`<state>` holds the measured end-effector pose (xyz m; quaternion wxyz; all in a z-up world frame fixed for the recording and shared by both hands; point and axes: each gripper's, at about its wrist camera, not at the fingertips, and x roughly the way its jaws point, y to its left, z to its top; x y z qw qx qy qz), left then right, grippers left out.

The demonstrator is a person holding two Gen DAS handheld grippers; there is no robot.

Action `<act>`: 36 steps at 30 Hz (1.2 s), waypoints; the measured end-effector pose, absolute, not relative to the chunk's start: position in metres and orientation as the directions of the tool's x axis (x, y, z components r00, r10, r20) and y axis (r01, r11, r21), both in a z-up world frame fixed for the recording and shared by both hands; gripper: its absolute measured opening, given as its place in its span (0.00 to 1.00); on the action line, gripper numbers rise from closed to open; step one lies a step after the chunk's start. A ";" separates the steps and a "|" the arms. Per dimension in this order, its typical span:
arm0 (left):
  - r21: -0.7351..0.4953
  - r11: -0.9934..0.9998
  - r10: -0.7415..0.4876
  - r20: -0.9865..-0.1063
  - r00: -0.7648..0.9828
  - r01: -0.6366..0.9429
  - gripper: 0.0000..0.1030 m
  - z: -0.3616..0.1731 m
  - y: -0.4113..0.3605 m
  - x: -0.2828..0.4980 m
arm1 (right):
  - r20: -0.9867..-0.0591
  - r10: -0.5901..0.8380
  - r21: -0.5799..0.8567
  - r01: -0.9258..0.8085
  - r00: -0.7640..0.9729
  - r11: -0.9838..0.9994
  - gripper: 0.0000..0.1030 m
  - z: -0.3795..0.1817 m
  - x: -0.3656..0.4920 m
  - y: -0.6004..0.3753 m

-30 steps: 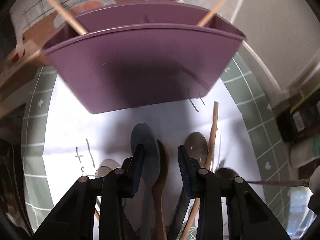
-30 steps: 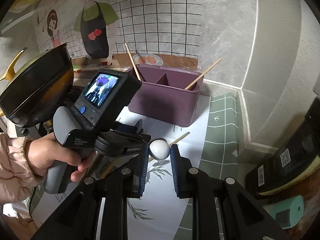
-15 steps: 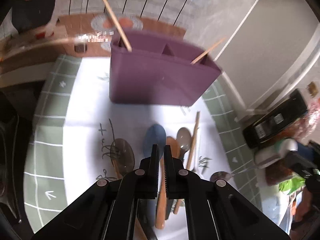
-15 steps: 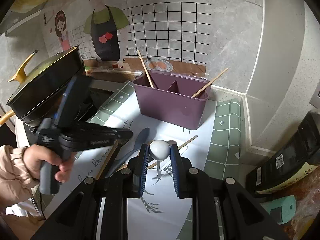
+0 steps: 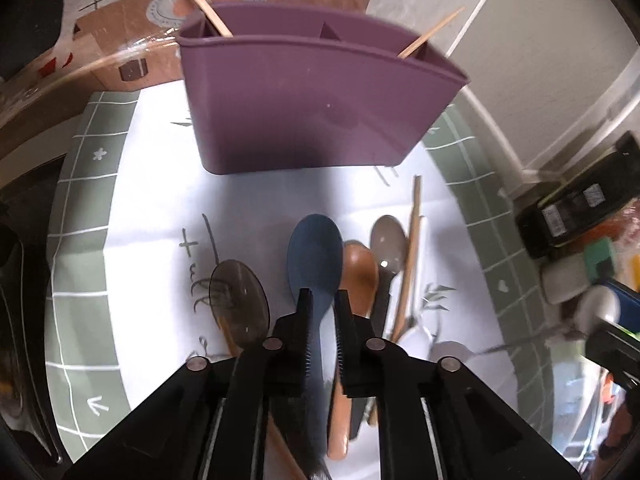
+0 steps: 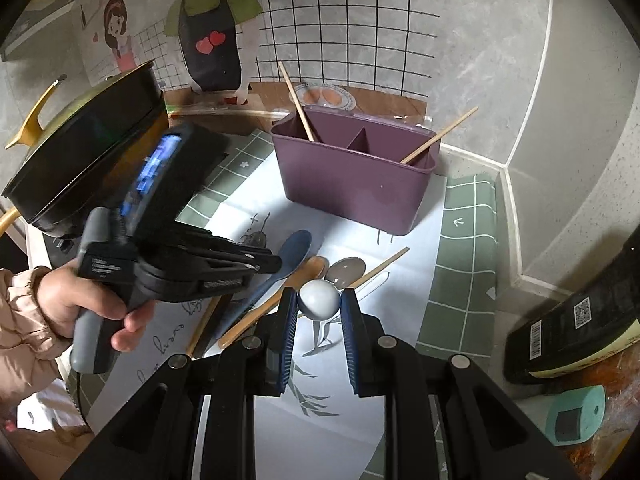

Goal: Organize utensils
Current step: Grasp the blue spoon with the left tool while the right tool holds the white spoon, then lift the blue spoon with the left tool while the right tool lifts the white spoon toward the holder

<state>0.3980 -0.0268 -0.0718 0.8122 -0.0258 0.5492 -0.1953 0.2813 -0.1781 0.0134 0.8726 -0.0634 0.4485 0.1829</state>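
A purple divided caddy (image 5: 320, 120) (image 6: 352, 184) stands at the back of the white paper, with one chopstick (image 6: 298, 100) leaning in its left part and another (image 6: 440, 134) in its right. In front lie a blue spoon (image 5: 316, 256) (image 6: 296, 242), a brown wooden spoon (image 5: 360, 272), a grey spoon (image 5: 388, 240), a clear smoky spoon (image 5: 238, 300) and a loose chopstick (image 5: 412, 260). My left gripper (image 5: 322, 304) (image 6: 276, 268) straddles the blue spoon's neck, its jaws narrowly apart and opening. My right gripper (image 6: 319, 296) is shut on a utensil's pale round head (image 6: 319, 300).
A black pot with a gold handle (image 6: 80, 152) stands at the left. A dark bottle (image 6: 572, 336) and a teal object (image 6: 576, 416) lie at the right by the wall corner. A green grid mat (image 6: 468, 264) lies under the paper. A person's hand (image 6: 92, 308) holds the left gripper.
The left jaws went from wide around the blue spoon to almost shut, and now stand slightly apart again. The left gripper drew back from the caddy, then came nearer. The right gripper kept still.
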 end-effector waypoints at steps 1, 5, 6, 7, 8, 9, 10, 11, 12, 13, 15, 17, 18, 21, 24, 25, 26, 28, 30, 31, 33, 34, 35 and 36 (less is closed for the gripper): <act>-0.245 0.926 -0.334 -0.887 0.321 0.286 0.16 -0.074 -0.030 0.402 | -0.803 0.263 0.053 -0.377 0.534 0.925 0.19 0.013 0.281 -0.179; -0.241 0.925 -0.328 -0.896 0.298 0.293 0.40 -0.079 -0.042 0.413 | -0.798 0.261 0.044 -0.379 0.544 0.924 0.19 0.013 0.283 -0.184; -0.242 0.922 -0.331 -0.897 0.294 0.302 0.43 -0.080 -0.045 0.416 | -0.796 0.265 0.049 -0.378 0.544 0.924 0.19 0.013 0.283 -0.186; -0.230 0.924 -0.321 -0.899 0.296 0.305 0.45 -0.080 -0.048 0.418 | -0.795 0.269 0.054 -0.377 0.544 0.925 0.19 0.013 0.284 -0.188; -0.215 0.928 -0.307 -0.904 0.298 0.305 0.45 -0.081 -0.050 0.421 | -0.794 0.272 0.060 -0.375 0.544 0.925 0.19 0.013 0.284 -0.190; -0.197 0.933 -0.289 -0.909 0.301 0.302 0.45 -0.082 -0.053 0.423 | -0.792 0.276 0.066 -0.373 0.544 0.925 0.19 0.013 0.285 -0.192; -0.183 0.937 -0.274 -0.912 0.304 0.297 0.45 -0.083 -0.054 0.425 | -0.791 0.278 0.069 -0.372 0.545 0.926 0.19 0.013 0.285 -0.194; -0.162 0.946 -0.251 -0.915 0.317 0.281 0.45 -0.083 -0.053 0.428 | -0.790 0.280 0.071 -0.372 0.546 0.926 0.19 0.013 0.285 -0.195; -0.159 0.950 -0.243 -0.915 0.323 0.267 0.45 -0.082 -0.052 0.428 | -0.789 0.281 0.072 -0.371 0.547 0.926 0.19 0.013 0.285 -0.196; -0.176 0.950 -0.257 -0.910 0.325 0.259 0.45 -0.080 -0.049 0.428 | -0.787 0.281 0.076 -0.367 0.548 0.927 0.19 0.013 0.285 -0.198; -0.233 0.936 -0.313 -0.893 0.324 0.263 0.45 -0.074 -0.041 0.426 | -0.786 0.284 0.081 -0.363 0.550 0.928 0.19 0.012 0.284 -0.201; -0.206 0.944 -0.289 -0.892 0.347 0.258 0.45 -0.072 -0.033 0.423 | -0.782 0.284 0.080 -0.362 0.555 0.929 0.19 0.012 0.282 -0.202; -0.195 0.948 -0.277 -0.895 0.350 0.252 0.45 -0.073 -0.030 0.424 | -0.781 0.284 0.081 -0.361 0.556 0.929 0.19 0.012 0.282 -0.202; -0.233 0.940 -0.304 -0.905 0.299 0.250 0.45 -0.082 -0.029 0.427 | -0.774 0.291 0.082 -0.366 0.563 0.927 0.19 0.011 0.281 -0.202; -0.248 0.933 -0.321 -0.901 0.292 0.260 0.45 -0.084 -0.036 0.434 | -0.770 0.292 0.081 -0.368 0.567 0.926 0.19 0.011 0.282 -0.201; -0.244 0.935 -0.317 -0.901 0.295 0.259 0.45 -0.085 -0.038 0.434 | -0.771 0.291 0.079 -0.367 0.567 0.927 0.19 0.011 0.282 -0.200; -0.244 0.935 -0.317 -0.901 0.297 0.257 0.45 -0.084 -0.040 0.437 | -0.771 0.290 0.079 -0.368 0.567 0.927 0.19 0.012 0.282 -0.200; -0.250 0.935 -0.318 -0.904 0.285 0.250 0.45 -0.085 -0.046 0.441 | -0.771 0.292 0.079 -0.370 0.566 0.926 0.19 0.012 0.282 -0.200; -0.245 0.934 -0.315 -0.908 0.275 0.262 0.45 -0.085 -0.052 0.446 | -0.771 0.291 0.076 -0.372 0.566 0.925 0.19 0.011 0.283 -0.199; -0.242 0.934 -0.312 -0.910 0.273 0.263 0.44 -0.085 -0.053 0.447 | -0.771 0.291 0.076 -0.372 0.566 0.925 0.19 0.011 0.284 -0.199; -0.224 0.940 -0.295 -0.914 0.280 0.259 0.34 -0.084 -0.055 0.448 | -0.771 0.291 0.075 -0.372 0.567 0.925 0.19 0.011 0.284 -0.199; -0.222 0.940 -0.294 -0.913 0.284 0.261 0.33 -0.084 -0.055 0.447 | -0.771 0.291 0.075 -0.374 0.566 0.925 0.19 0.011 0.284 -0.199; -0.220 0.940 -0.295 -0.908 0.296 0.260 0.33 -0.083 -0.054 0.444 | -0.771 0.291 0.075 -0.374 0.566 0.924 0.19 0.011 0.284 -0.199; -0.213 0.943 -0.291 -0.902 0.320 0.256 0.33 -0.080 -0.052 0.439 | -0.772 0.293 0.076 -0.376 0.564 0.924 0.19 0.011 0.284 -0.199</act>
